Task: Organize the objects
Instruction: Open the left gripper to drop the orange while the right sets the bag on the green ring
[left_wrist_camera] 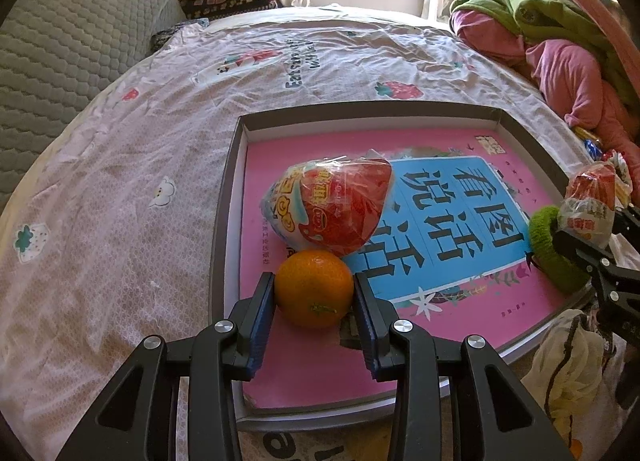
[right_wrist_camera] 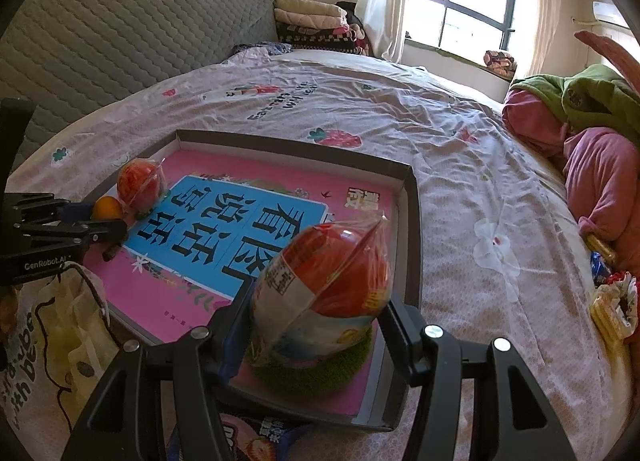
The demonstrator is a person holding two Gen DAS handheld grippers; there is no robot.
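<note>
Left gripper (left_wrist_camera: 314, 293) clamped on orange (left_wrist_camera: 313, 287), low over pink book in tray (left_wrist_camera: 224, 221). Right gripper (right_wrist_camera: 316, 321) grips wrapped snack pack (right_wrist_camera: 320, 293) above tray's near corner. Orange: firm, round, roll-prone; hold across middle. Pack: light, crinkly, slippery film; squeeze gently at widest part.

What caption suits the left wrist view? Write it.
Left hand-held gripper clasps an orange inside the tray.
</note>
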